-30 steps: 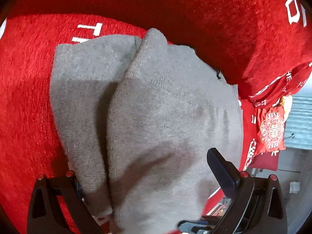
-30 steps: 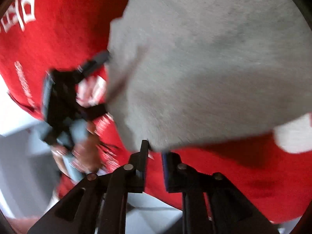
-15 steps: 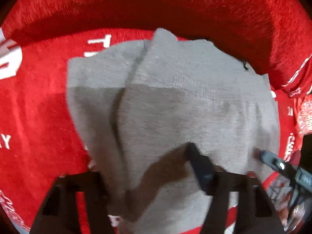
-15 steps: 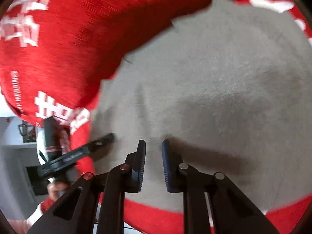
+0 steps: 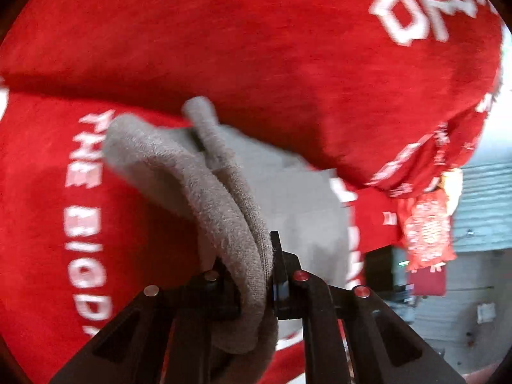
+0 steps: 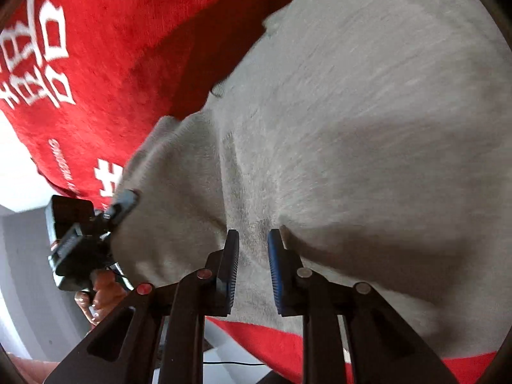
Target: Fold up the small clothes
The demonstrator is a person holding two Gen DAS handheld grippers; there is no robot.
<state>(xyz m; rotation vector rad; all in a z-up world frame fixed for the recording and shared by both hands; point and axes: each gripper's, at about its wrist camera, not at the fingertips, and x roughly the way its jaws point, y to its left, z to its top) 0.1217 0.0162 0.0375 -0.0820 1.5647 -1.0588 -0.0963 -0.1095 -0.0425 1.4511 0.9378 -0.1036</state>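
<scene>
Left wrist view shows the left gripper (image 5: 256, 275) pinching the gray cloth (image 5: 224, 198) edge, mid-fold — the right gripper (image 6: 252, 265) also looks pinched on it, low center — next, lay it flat.

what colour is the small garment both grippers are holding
Plain grey knit garment, no pattern visible, lying on a red cloth with white lettering. The right wrist view shows it best.

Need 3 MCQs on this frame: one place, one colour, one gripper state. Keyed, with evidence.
1. What does the grey garment lie on?
A. red printed blanket
B. bare wooden table
C. blue bin

2. Colour of the lettering on the blanket?
A. black
B. white
C. yellow

3. State of the left gripper?
A. wide open, nothing held
B. out of view
C. shut on garment

Key: 1 A, red cloth surrounds the grey knit. 2 B, white letters show in both views. 3 C, a bunched fold sits pinched between its fingers.
</scene>
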